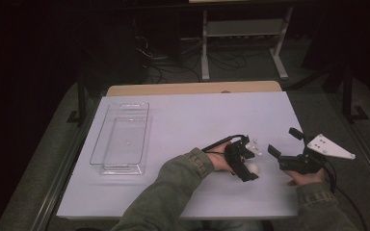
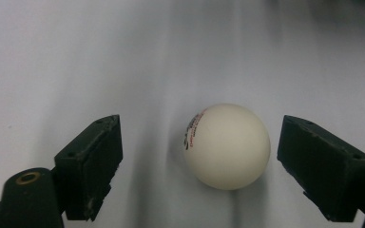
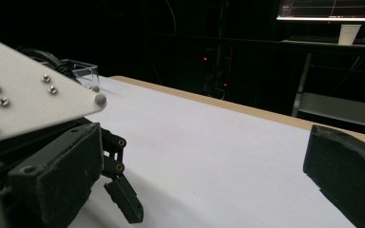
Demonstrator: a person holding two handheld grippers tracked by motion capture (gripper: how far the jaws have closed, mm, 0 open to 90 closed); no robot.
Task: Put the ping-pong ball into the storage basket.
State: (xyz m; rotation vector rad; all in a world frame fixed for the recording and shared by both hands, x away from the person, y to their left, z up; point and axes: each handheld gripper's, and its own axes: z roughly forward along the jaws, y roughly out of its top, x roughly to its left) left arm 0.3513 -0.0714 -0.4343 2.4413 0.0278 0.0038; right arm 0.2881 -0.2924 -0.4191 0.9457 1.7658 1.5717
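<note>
Two open tools: left tool (image 2: 199, 161) straddles the white ball (image 2: 227, 146) untouched, right tool (image 1: 285, 141) holds nothing.

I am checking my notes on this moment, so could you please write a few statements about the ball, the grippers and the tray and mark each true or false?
1. The white ball lies between the left gripper jaws, unpressed. True.
2. The ball sits inside the clear tray. False: it is on the table, and nothing shows in the tray.
3. The right gripper holds the ball. False: its jaws are open with nothing between them.
4. The ball carries small print. True.
</note>
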